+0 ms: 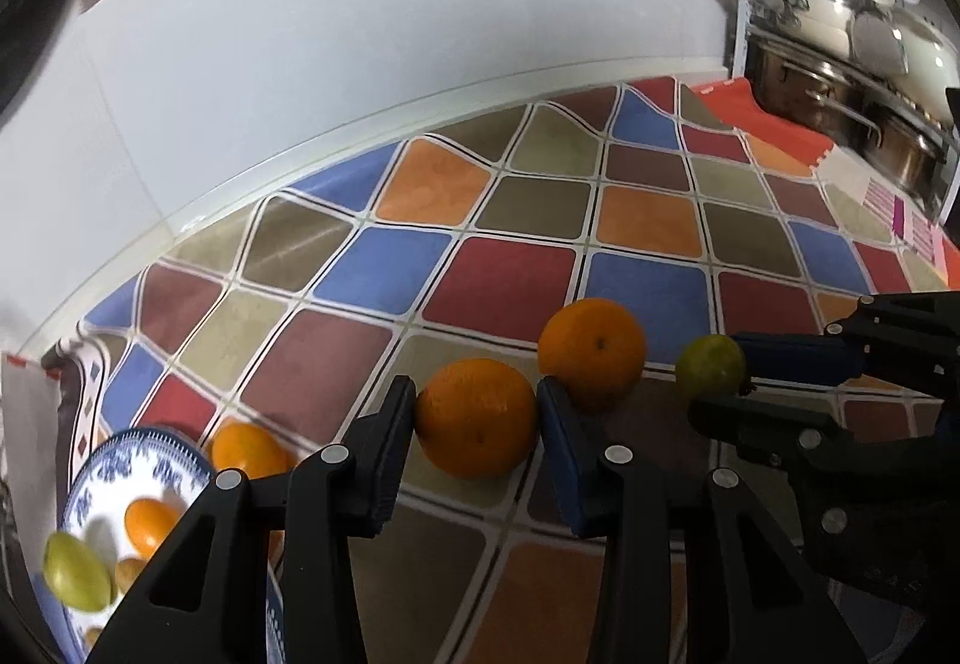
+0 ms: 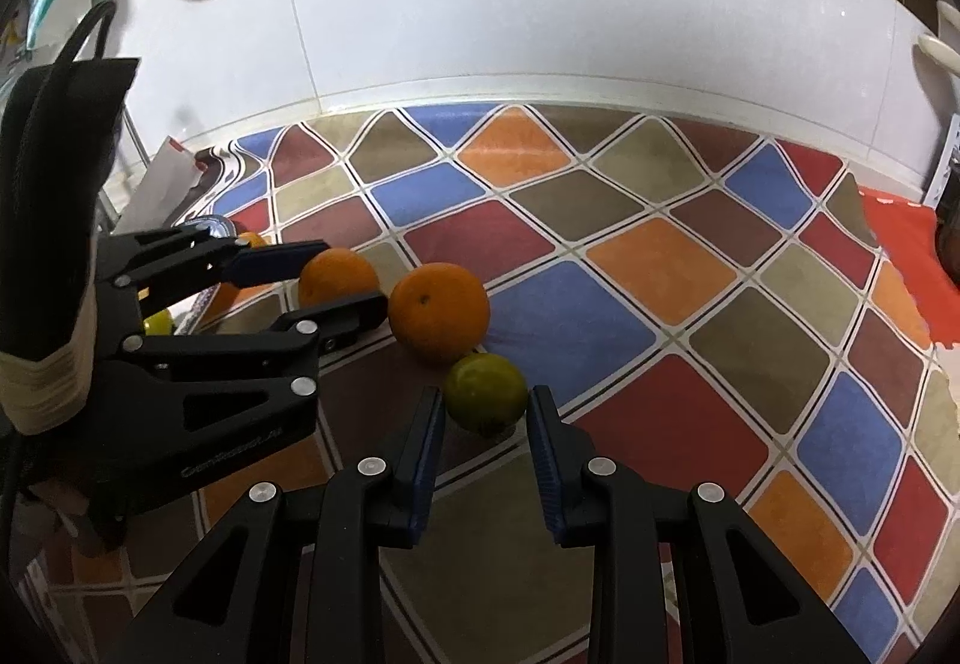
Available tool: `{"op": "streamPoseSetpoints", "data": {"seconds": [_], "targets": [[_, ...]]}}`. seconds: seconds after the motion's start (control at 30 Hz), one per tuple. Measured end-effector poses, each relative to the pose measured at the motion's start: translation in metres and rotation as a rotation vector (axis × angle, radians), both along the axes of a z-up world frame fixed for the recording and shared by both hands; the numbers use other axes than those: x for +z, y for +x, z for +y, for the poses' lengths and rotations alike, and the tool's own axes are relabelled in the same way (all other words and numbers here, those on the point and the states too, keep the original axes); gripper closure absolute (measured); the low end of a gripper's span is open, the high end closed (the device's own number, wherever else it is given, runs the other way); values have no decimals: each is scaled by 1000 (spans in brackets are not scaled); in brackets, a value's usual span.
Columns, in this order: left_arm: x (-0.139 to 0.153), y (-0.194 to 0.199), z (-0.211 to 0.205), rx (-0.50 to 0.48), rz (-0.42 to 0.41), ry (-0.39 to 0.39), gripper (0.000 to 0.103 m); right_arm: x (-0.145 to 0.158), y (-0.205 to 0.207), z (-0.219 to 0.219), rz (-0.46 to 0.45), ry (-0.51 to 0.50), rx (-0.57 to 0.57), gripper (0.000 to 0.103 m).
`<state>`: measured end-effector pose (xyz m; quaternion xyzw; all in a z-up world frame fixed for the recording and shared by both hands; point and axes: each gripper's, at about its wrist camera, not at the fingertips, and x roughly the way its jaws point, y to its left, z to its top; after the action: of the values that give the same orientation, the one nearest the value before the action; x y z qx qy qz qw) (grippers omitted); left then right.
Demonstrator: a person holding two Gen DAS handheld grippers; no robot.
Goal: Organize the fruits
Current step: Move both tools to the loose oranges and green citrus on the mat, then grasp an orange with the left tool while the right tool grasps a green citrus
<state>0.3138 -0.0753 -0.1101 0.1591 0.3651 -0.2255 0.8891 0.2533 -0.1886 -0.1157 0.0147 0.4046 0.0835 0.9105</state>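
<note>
A: From the left wrist view, what do you see?

B: The left tongs (image 1: 477, 424) are narrowed around a round orange fruit (image 1: 476, 417) on the bench with its checked, many-coloured cloth (image 1: 504, 280). Both pads look to touch its sides, so I read that as a grip. A second orange (image 1: 593, 349) sits just beside it at two o'clock, loose. At three o'clock the right tongs (image 1: 720, 382) come in from the side, closed on a small round green citrus fruit (image 1: 711, 371).

A: And the dish?

B: At eight o'clock there is a blue-and-white patterned plate (image 1: 120, 460). It already carries a small orange fruit (image 1: 150, 523), a pale green fruit (image 1: 78, 577) at its near edge, and some smaller pieces too dim to name. Another orange fruit (image 1: 249, 451) lies just beside its rim; on or off, I cannot tell.

A: Now the right wrist view?

B: The right tongs (image 2: 486, 412) are nearly shut with the green citrus (image 2: 486, 393) pinched between the pads, resting on the cloth. The loose orange (image 2: 439, 313) touches it at eleven o'clock. At nine o'clock the left tongs (image 2: 345, 277) straddle the first orange (image 2: 337, 277).

A: How far along?

B: Partly, I'd judge. Some fruit is plated; three pieces remain on the bench, two gripped but not lifted, one untouched.
</note>
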Motion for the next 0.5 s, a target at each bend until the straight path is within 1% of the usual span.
{"op": "streamPoseSetpoints", "data": {"seconds": [0.27,0.5], "targets": [[16,-24,17,58,-12,-41,62,14,-13,7,-36,-3,18,74],[34,-51,36,106,-39,-79,62,32,-31,18,-79,-6,40,74]]}}
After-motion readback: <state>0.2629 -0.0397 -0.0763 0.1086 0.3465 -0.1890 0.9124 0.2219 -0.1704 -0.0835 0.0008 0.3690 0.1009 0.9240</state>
